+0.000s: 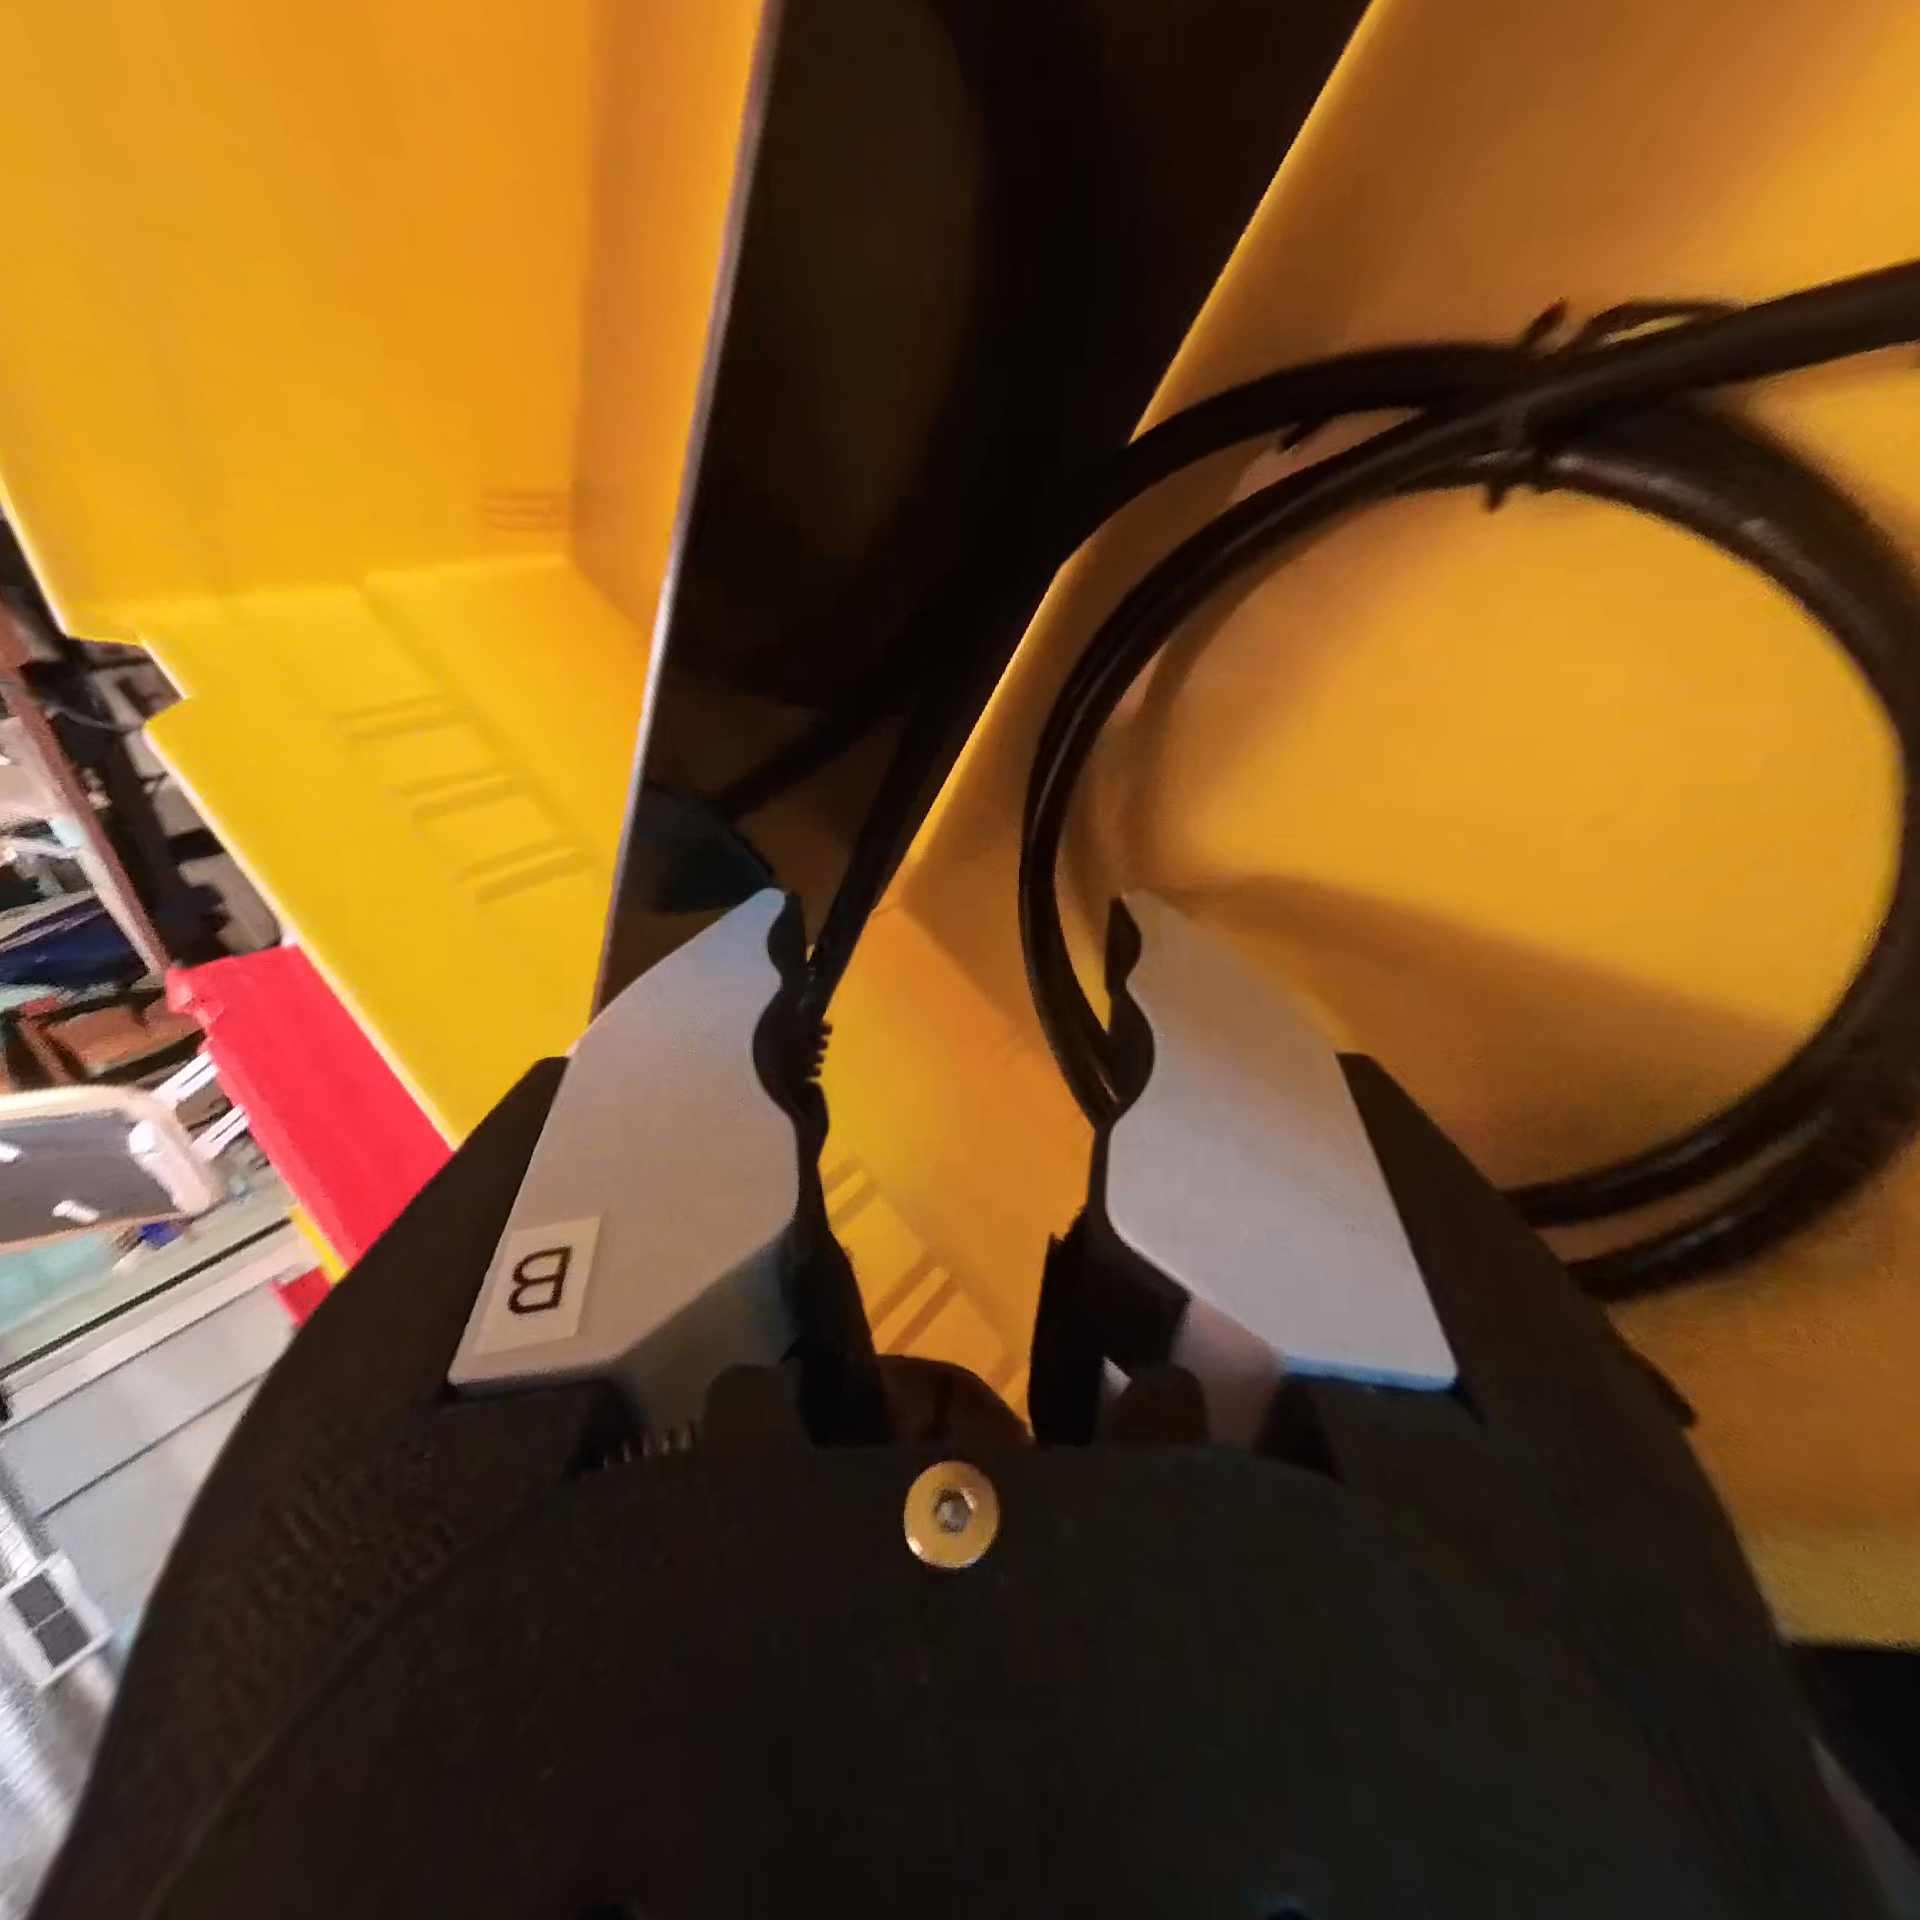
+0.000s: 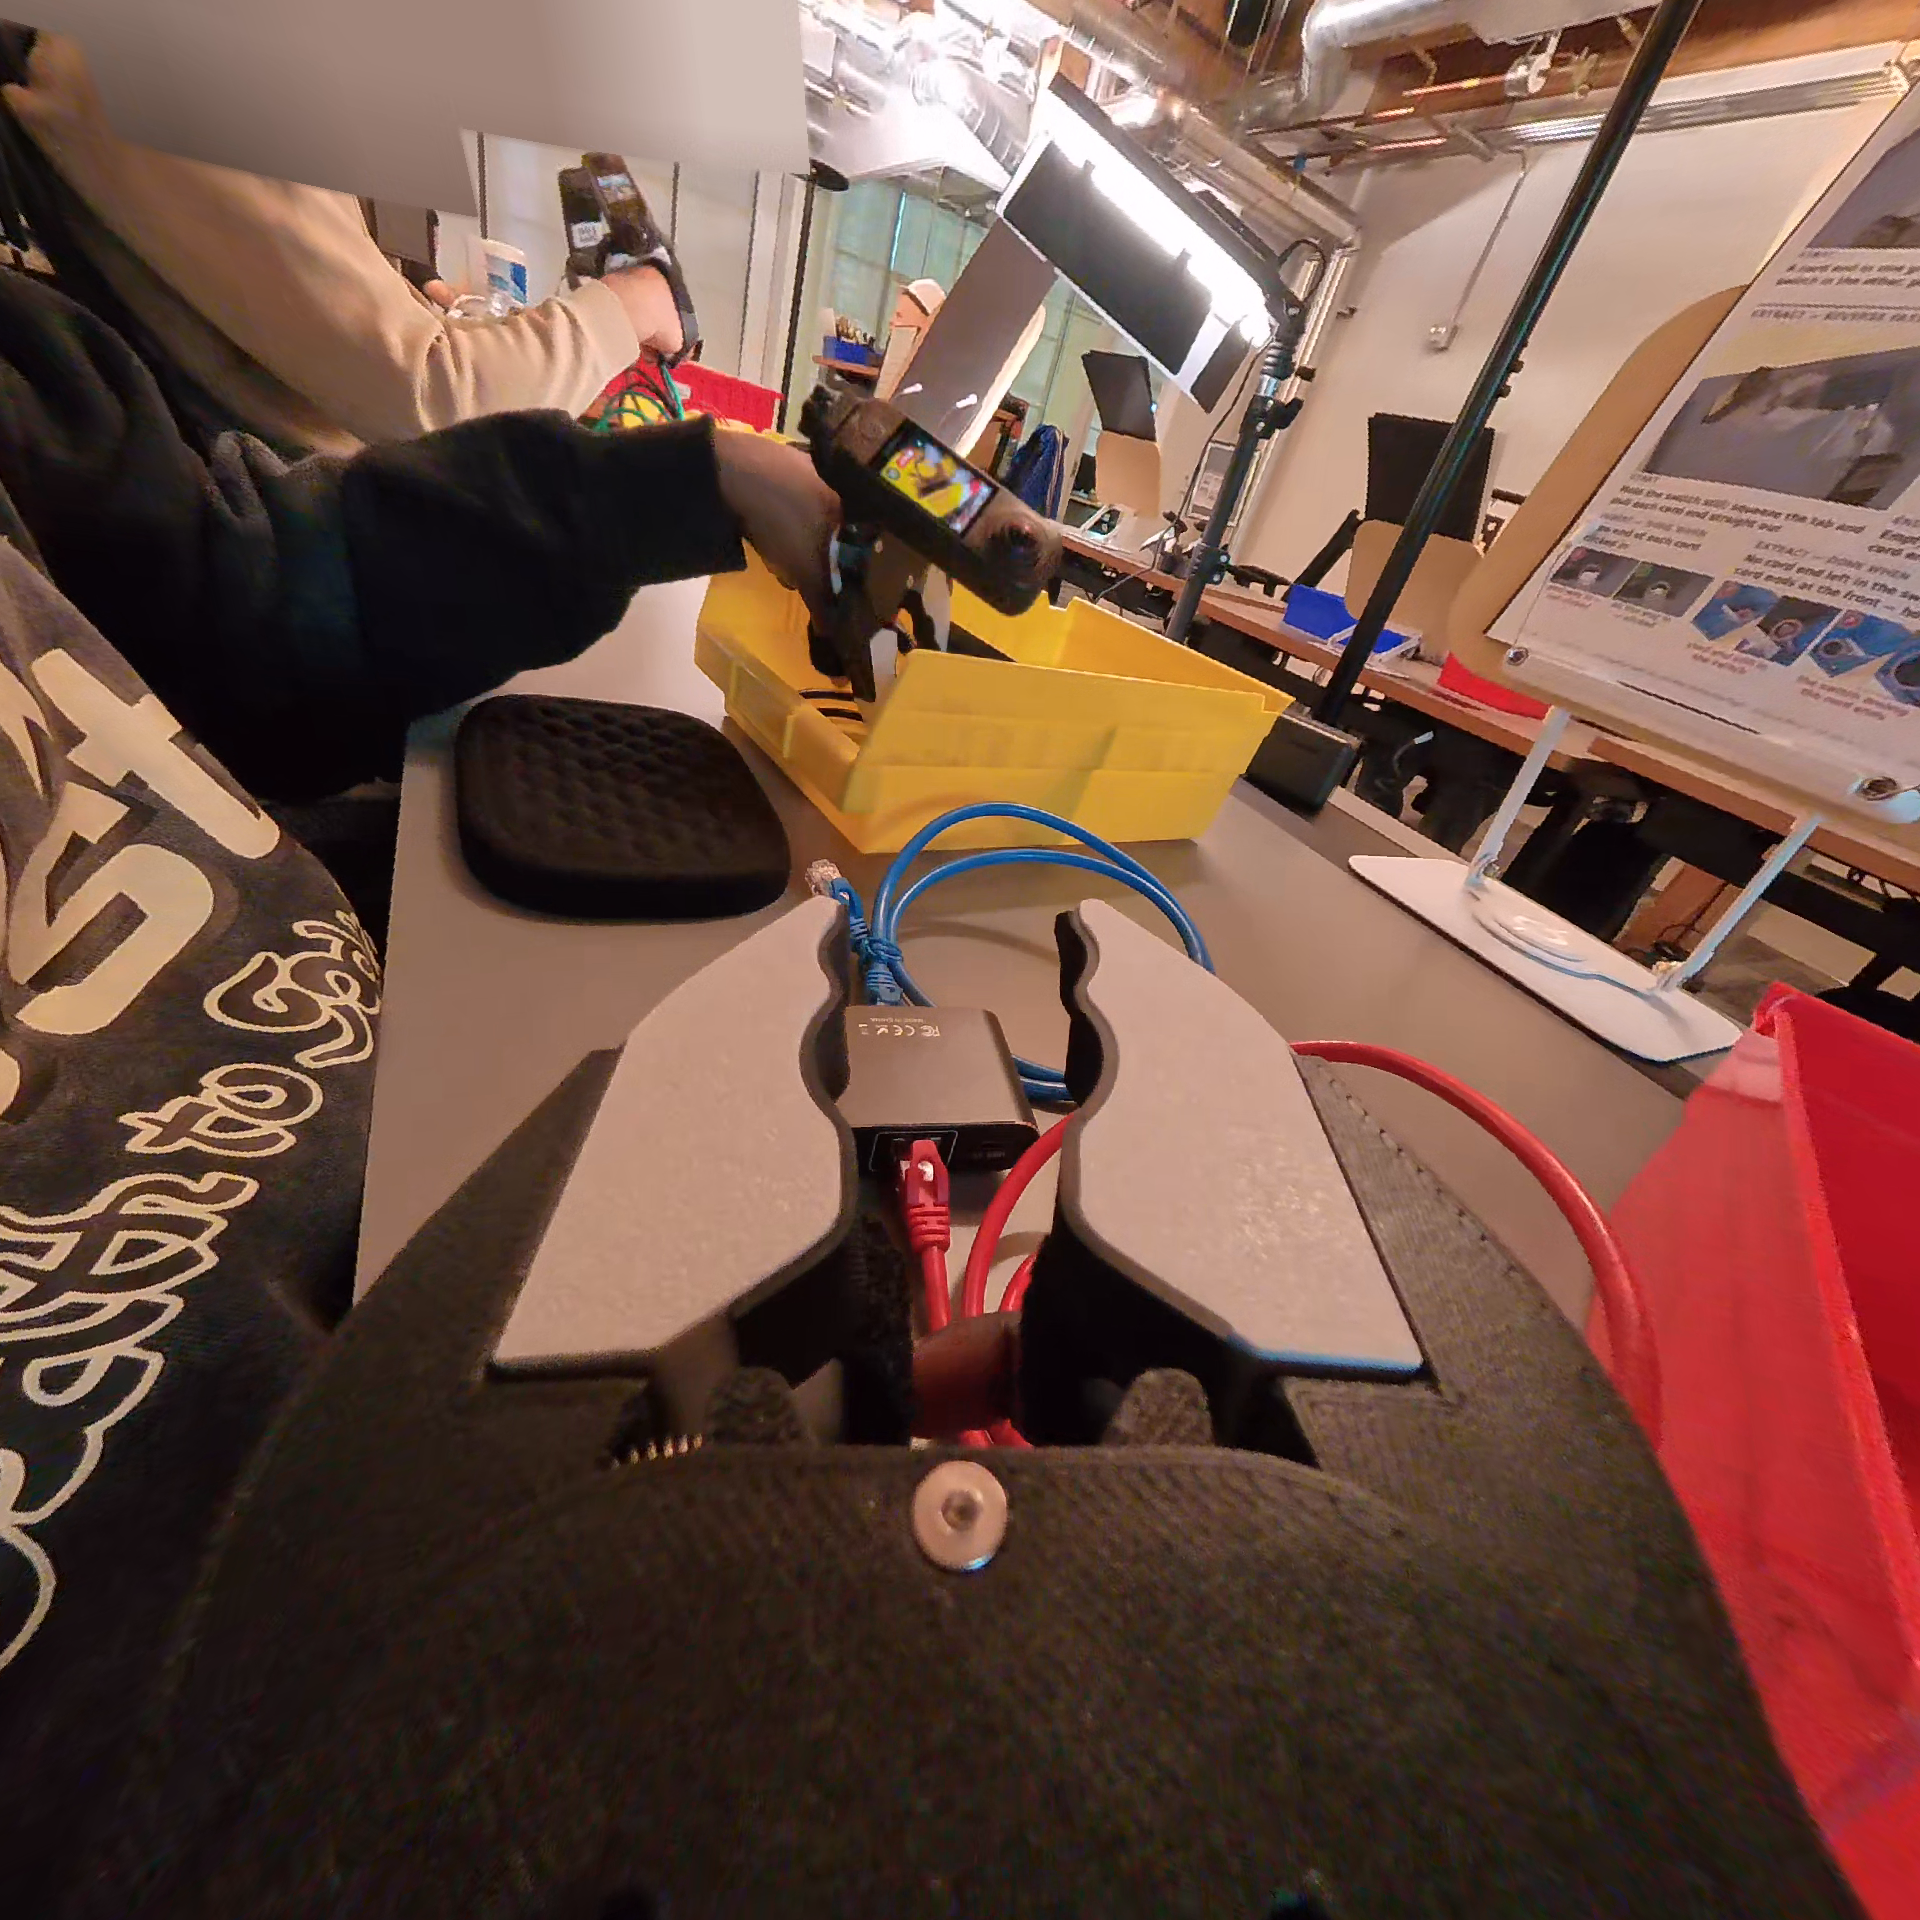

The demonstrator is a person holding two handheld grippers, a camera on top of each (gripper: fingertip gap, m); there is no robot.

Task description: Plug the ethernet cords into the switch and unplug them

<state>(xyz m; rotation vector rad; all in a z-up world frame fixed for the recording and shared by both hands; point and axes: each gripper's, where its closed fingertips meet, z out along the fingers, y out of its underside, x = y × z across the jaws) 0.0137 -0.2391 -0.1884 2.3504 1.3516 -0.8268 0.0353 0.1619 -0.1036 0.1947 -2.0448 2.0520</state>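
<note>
The small black plastic ethernet switch (image 2: 935, 1081) sits at the middle of my right wrist view, on the grey table (image 2: 499, 1039) between the tips of my right gripper (image 2: 951, 1023), whose grey fingers stand apart and touch nothing. A red ethernet cord (image 2: 925, 1205) is plugged into its near port. A blue ethernet cord (image 2: 1039, 862) loops behind the switch, with one clear plug lying loose toward centre left of the frame; whether its other end is seated in the far side I can't tell.

My left gripper (image 1: 951, 1023) is down in the yellow plastic bin (image 1: 1455, 810), jaws apart, with a coiled black cord (image 1: 1849, 997) filling the right of that view. One strand runs against the left finger, but nothing is clamped.

I judge I'm mid-insertion, fetching the next cord. Next I need to close the left fingers on the black cord near its plug, lift it clear of the bin, and steady the switch with the right.
</note>
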